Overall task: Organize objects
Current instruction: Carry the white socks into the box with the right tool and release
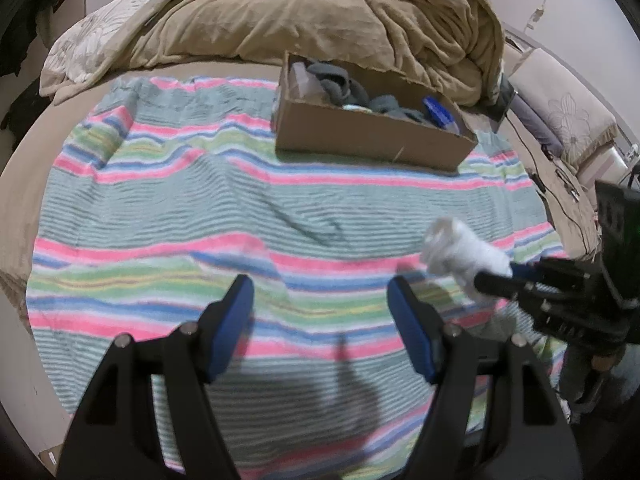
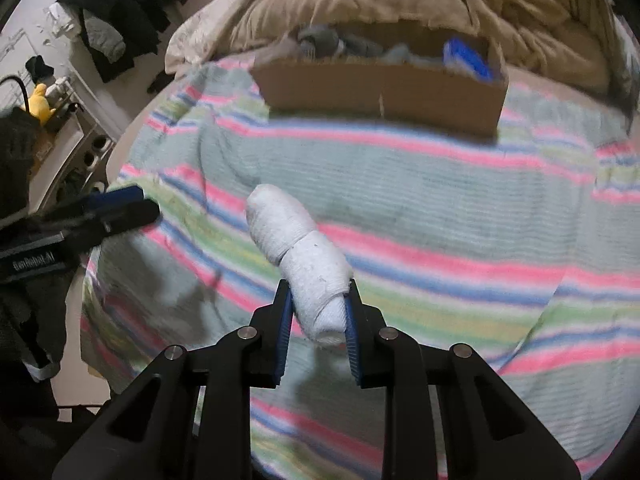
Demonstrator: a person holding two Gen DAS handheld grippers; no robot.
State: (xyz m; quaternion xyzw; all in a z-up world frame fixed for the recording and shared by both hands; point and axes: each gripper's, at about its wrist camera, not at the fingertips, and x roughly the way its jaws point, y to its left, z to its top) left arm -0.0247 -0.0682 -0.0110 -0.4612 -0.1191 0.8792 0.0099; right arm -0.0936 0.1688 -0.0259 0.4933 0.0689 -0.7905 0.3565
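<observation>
My right gripper (image 2: 318, 292) is shut on a rolled white sock bundle (image 2: 304, 256) and holds it above the striped blanket (image 2: 420, 208). The bundle also shows in the left wrist view (image 1: 456, 252), at the right, with the right gripper (image 1: 504, 276) behind it. My left gripper (image 1: 320, 292) is open and empty over the blanket (image 1: 200, 208); it shows at the left of the right wrist view (image 2: 132, 204). A cardboard box (image 1: 368, 136) holding grey rolled socks (image 1: 336, 80) and a blue item (image 1: 438, 110) stands at the blanket's far edge, also seen ahead in the right wrist view (image 2: 384, 96).
A crumpled tan duvet (image 1: 320, 12) lies behind the box. Pillows and cables (image 1: 560, 128) are at the right of the bed. Dark clothes (image 2: 132, 8) and a shelf with a yellow toy (image 2: 40, 100) stand left of the bed.
</observation>
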